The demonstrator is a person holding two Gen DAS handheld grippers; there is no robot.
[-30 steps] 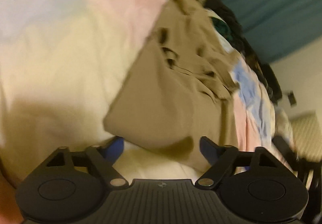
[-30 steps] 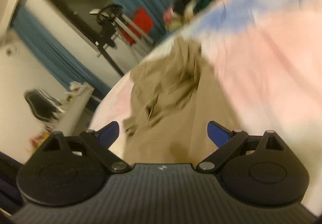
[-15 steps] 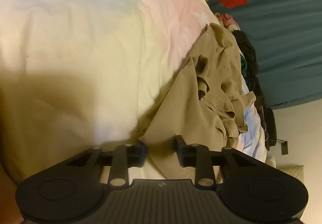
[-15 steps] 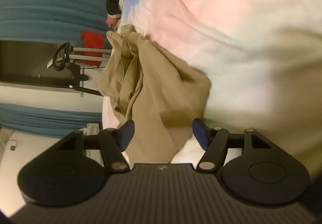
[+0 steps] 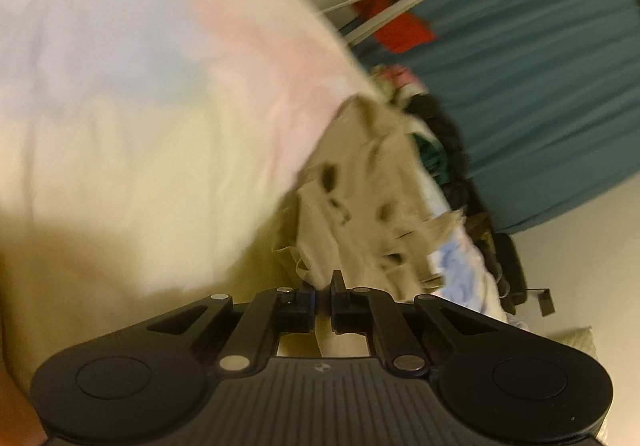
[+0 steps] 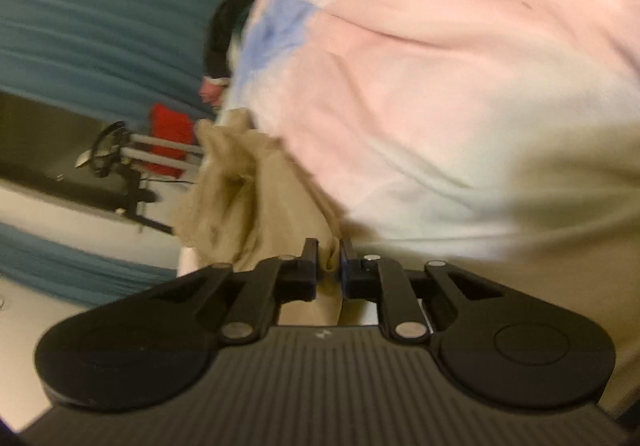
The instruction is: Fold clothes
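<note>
A crumpled khaki garment point(image 5: 368, 181) lies on a pastel bedsheet point(image 5: 140, 105). My left gripper point(image 5: 323, 288) is shut on the near edge of the garment, and cloth runs between its jaws. In the right wrist view the same khaki garment point(image 6: 248, 197) bunches up from my right gripper point(image 6: 329, 258), which is shut on another part of its edge. Both views are motion-blurred.
A pile of dark and coloured clothes point(image 5: 436, 133) lies beyond the garment at the bed's far edge. Teal curtains point(image 5: 540, 45) hang behind. A metal stand with a red item point(image 6: 160, 141) stands beside the bed. The pastel sheet point(image 6: 460, 85) fills the right wrist view.
Both grippers have closed from open onto the khaki garment's edge. The garment is now bunched and pulled toward the grippers, and both cameras have swung.
</note>
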